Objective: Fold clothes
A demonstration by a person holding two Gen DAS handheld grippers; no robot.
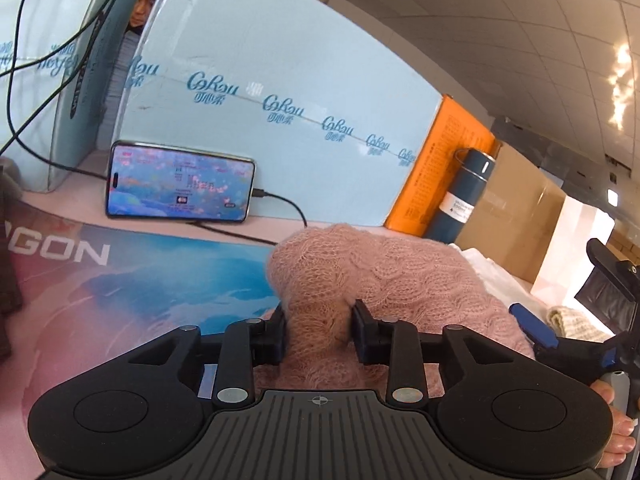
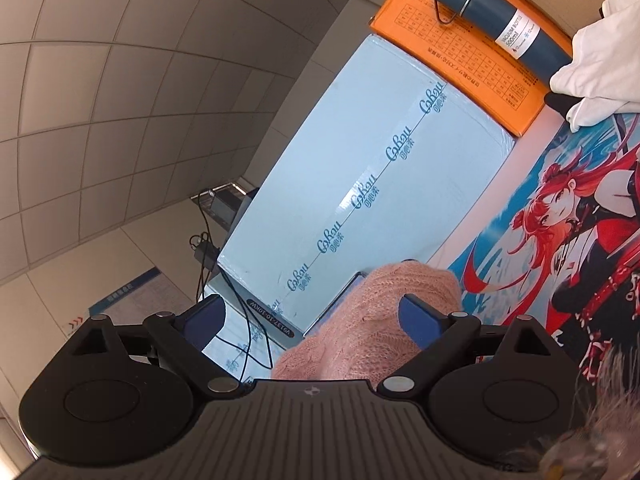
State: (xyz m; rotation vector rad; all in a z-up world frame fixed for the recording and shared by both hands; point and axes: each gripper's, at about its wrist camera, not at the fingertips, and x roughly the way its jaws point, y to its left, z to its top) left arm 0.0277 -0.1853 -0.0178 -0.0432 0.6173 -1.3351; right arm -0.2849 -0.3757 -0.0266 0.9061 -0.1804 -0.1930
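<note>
A fuzzy pink knit sweater is bunched up above the printed desk mat. My left gripper is shut on a thick fold of it, and the knit bulges out past the fingers. In the left wrist view the right gripper's blue finger shows at the sweater's right side. In the right wrist view my right gripper stands open with its blue pads far apart. The pink sweater lies between them, against the right pad and away from the left pad.
A phone on a cable leans against a light blue carton. An orange box and a dark blue bottle stand at the back right. White cloth, a cream knit and a dark garment lie nearby.
</note>
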